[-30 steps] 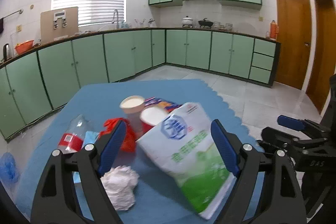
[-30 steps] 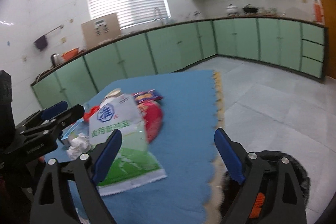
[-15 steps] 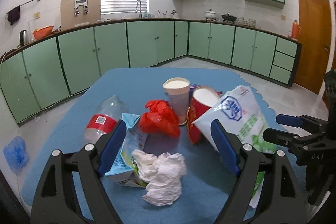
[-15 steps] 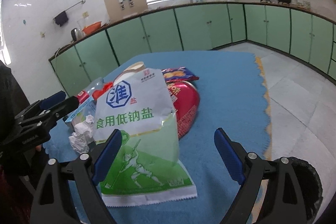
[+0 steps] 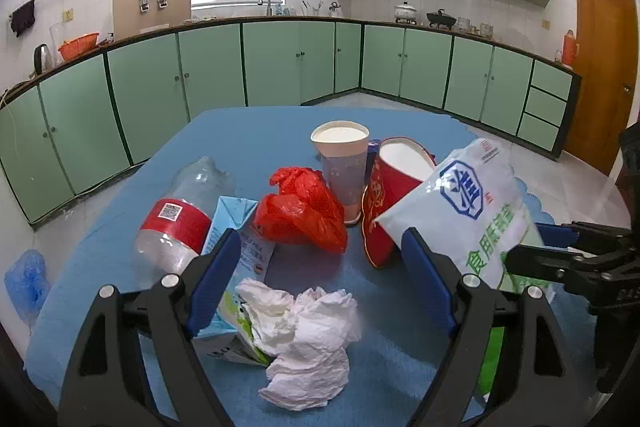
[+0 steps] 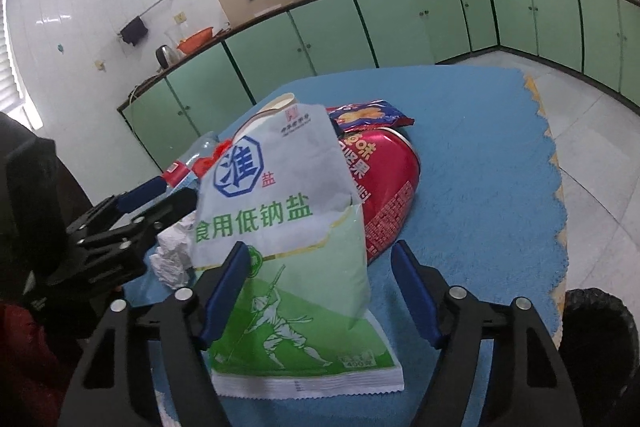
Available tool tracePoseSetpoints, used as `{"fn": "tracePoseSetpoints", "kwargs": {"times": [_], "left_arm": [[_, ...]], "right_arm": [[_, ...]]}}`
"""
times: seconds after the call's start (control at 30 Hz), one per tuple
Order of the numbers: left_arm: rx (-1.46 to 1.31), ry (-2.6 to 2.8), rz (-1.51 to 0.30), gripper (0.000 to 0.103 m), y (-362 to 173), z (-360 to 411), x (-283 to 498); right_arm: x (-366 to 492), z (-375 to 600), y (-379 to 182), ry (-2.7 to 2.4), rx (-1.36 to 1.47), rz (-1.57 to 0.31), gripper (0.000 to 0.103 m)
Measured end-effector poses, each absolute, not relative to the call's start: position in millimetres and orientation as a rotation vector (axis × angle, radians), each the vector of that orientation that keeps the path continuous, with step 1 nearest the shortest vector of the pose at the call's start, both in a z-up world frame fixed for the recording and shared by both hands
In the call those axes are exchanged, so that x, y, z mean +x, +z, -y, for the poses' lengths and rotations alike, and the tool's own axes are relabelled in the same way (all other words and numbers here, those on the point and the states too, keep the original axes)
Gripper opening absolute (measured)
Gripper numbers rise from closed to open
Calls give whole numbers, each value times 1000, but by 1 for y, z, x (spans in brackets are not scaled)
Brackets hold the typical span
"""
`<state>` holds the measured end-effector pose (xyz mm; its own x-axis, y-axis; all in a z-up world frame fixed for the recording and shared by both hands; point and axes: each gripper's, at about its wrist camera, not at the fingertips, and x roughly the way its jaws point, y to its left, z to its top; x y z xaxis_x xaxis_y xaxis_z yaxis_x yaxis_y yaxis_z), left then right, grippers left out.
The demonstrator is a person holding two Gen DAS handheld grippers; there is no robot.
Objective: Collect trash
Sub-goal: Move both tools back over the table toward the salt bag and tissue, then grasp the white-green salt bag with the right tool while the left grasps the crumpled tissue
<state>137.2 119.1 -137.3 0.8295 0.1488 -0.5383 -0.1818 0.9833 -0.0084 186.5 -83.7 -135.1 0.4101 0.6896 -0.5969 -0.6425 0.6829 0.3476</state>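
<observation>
On the blue mat point(image 5: 256, 143) lies a pile of trash. My left gripper point(image 5: 322, 279) is open, its fingers either side of a crumpled white tissue point(image 5: 308, 339) without touching it. Behind it are a blue carton point(image 5: 236, 267), a clear bottle point(image 5: 180, 219), a red plastic bag point(image 5: 304, 211), a paper cup point(image 5: 342, 167) and a red tub point(image 5: 388, 195). My right gripper point(image 6: 320, 291) straddles the white-and-green salt bag point(image 6: 280, 227). Its jaws are closing, with the right pad still apart from the bag.
A snack packet point(image 6: 368, 115) lies behind the red tub point(image 6: 384, 187). A black bin point(image 6: 596, 347) stands off the mat's right edge. My left gripper point(image 6: 160, 199) sits left of the salt bag. Green cabinets point(image 5: 280, 63) line the walls.
My left gripper swung left and lower, from the salt bag to the tissue. My right gripper came up to the salt bag and its jaws narrowed around it.
</observation>
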Motion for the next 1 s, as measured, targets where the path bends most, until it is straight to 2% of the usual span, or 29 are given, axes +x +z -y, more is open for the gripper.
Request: {"fn": "tracePoseSetpoints", "kwargs": {"times": [0.07,0.17,0.23,0.27,0.33,0.43,0.6,0.83,1.0], "left_arm": [[-59,172,-571,80,-140,-118,139],[-55,169,-574,80,-141,-116,141],[-57,168,-577,80,-141,-115,142],[-57,169,-577,80,-141,-115,142],[-57,170,-574,80,-140,-116,142],[-53,168,-571,80,-137,-115,140],[-36,151,-563,80,-132,-118,124],[-7,145,-588,80,-142,-118,96],[-14,148,-596,72,-152,-116,100]], "right_arm": [[184,80,-134,868,61,-795,71],[180,75,-133,885,34,-805,62],[181,76,-132,900,49,-810,46],[181,78,-132,903,59,-812,41],[180,80,-130,902,63,-807,27],[176,86,-125,901,74,-792,14],[167,90,-110,899,85,-745,8],[151,103,-86,871,112,-663,6],[148,99,-86,855,106,-670,6]]}}
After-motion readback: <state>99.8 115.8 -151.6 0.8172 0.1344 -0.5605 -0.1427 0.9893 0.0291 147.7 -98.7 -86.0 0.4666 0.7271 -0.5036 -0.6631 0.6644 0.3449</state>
